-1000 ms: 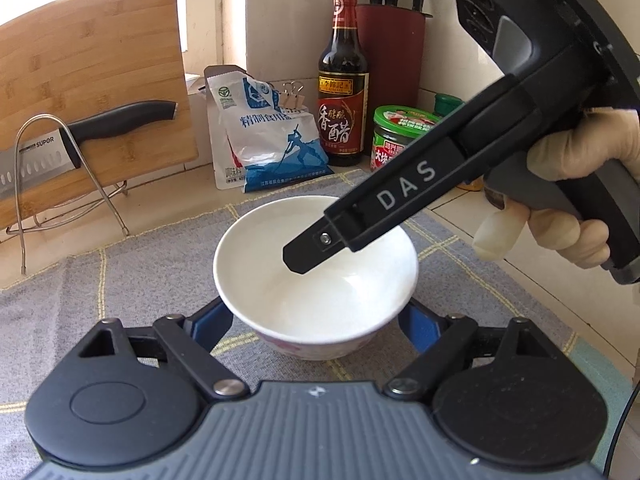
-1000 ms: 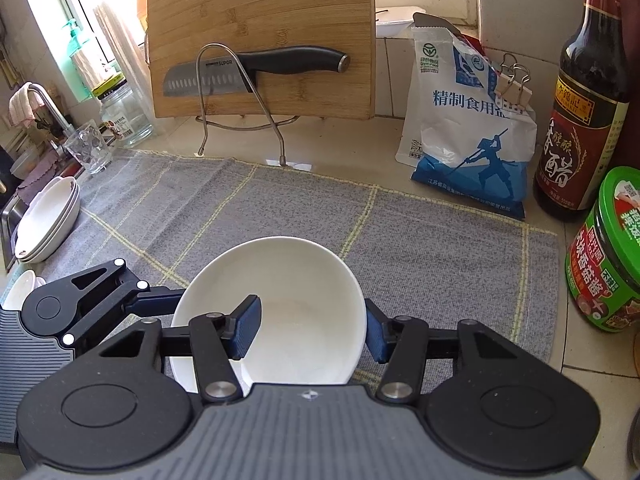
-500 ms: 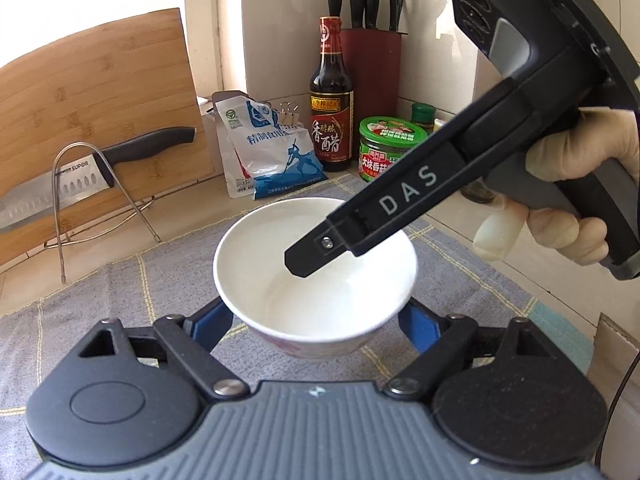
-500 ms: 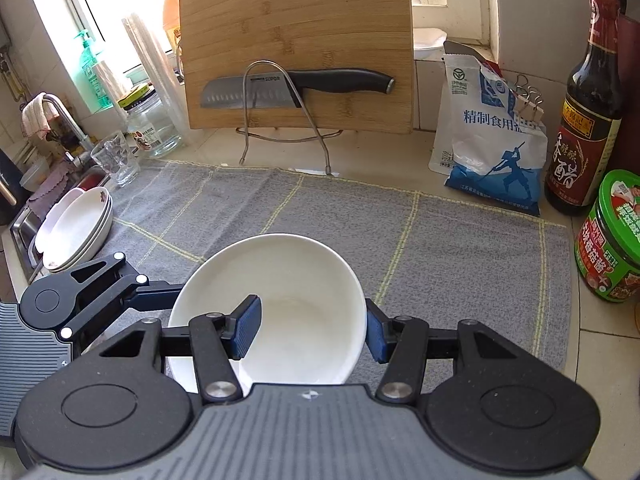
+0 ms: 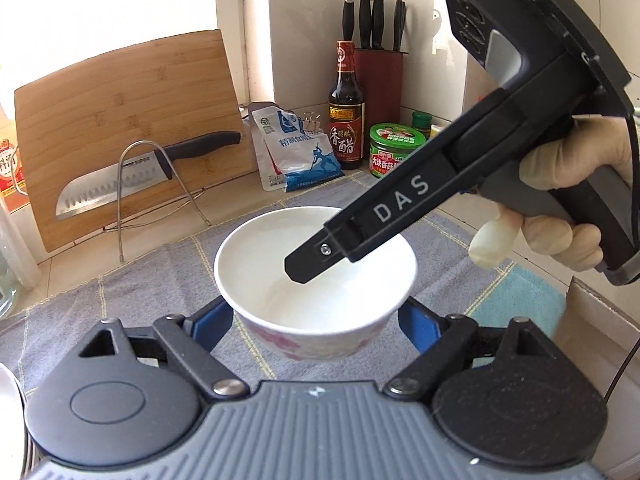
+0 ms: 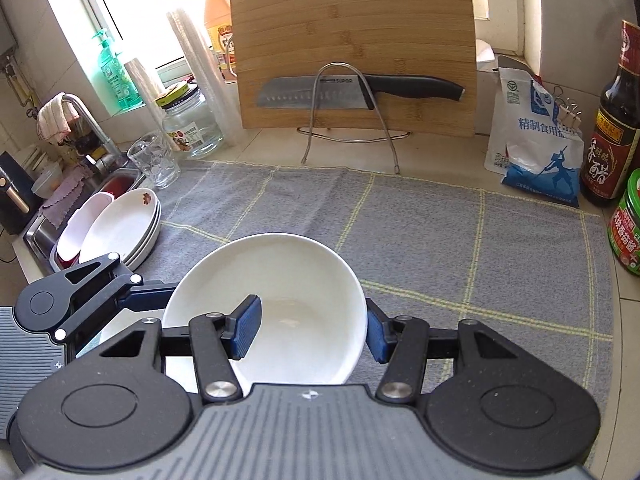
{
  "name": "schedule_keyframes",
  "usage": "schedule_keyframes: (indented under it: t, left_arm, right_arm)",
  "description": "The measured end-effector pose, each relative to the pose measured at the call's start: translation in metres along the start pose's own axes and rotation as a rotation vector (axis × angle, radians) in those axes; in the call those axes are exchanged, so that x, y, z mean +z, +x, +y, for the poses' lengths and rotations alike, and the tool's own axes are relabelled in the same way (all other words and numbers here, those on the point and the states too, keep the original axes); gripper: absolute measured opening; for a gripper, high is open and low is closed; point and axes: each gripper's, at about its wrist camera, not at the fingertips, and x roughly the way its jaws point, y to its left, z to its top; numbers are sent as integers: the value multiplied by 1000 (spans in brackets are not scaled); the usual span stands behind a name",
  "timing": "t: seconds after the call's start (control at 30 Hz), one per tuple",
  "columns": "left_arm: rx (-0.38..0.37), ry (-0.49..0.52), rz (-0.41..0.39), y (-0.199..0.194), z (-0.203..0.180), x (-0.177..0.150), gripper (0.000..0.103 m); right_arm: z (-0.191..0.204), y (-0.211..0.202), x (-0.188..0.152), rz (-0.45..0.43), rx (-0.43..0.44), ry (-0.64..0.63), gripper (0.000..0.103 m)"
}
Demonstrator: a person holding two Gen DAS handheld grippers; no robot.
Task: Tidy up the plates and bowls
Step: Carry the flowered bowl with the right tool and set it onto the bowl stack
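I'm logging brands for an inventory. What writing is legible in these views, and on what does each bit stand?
"DAS": side of the right tongs.
"SUPOR": blade of the kitchen knife.
"香醋": label of the dark vinegar bottle.
"精制食用": front of the white and blue salt bag.
Green-lidded jar, glass jar, green soap bottle: print too small or blurred.

Vinegar bottle point(image 6: 612, 120) — top cut off by frame edge
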Motion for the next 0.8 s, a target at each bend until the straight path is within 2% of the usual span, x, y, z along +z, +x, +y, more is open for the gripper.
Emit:
schedule_keyframes:
  t: [0.4,0.8]
  left_arm:
    - [29,-33,5,-59,46,-34,89]
    - [54,-85,24,-87,75,-61,89]
  right_arm:
    - [77,17,-3,11,36,-42,59]
    - [125,37,-5,39,68,-89,60]
